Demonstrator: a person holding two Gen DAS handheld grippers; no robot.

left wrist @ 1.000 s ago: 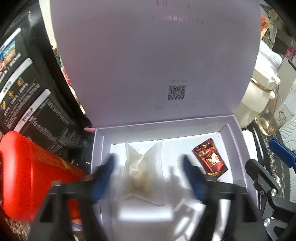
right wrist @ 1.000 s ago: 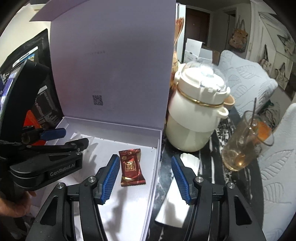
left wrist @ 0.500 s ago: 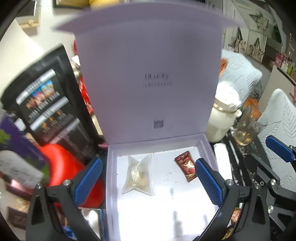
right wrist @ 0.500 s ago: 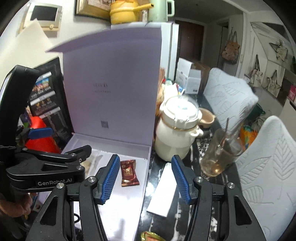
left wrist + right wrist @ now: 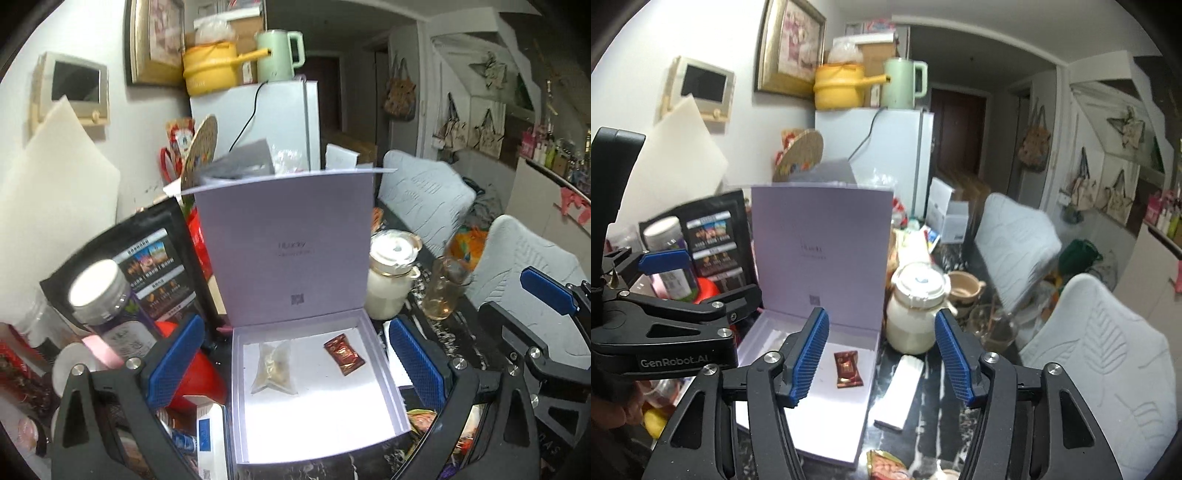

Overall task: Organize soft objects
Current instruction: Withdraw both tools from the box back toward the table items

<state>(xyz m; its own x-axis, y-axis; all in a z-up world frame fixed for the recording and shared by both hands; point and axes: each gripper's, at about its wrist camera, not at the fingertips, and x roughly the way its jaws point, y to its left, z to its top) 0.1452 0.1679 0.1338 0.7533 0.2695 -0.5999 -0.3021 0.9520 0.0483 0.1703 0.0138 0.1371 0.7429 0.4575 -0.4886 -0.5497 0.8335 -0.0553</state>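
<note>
A pale lilac box [image 5: 384, 354] lies open on the dark table, lid upright; it also shows in the right wrist view [image 5: 871, 350]. Inside lie a clear plastic pouch [image 5: 274, 367] at the left and a red foil sachet [image 5: 344, 353] at the right, which also shows in the right wrist view [image 5: 847, 369]. My left gripper [image 5: 295, 365] is open and empty, held above and back from the box. My right gripper [image 5: 881, 362] is open and empty, above the box's right edge.
A white lidded jar [image 5: 391, 280] and a glass with a spoon [image 5: 441, 291] stand right of the box. A black snack bag [image 5: 155, 273], a red container [image 5: 195, 373] and jars crowd the left. A white paper packet [image 5: 899, 393] lies beside the box. White chairs [image 5: 1100, 354] stand at the right.
Both grippers have pulled back and up from the box, so it looks smaller. The left gripper has left the clear pouch lying in the box, and its jaws stand wider apart.
</note>
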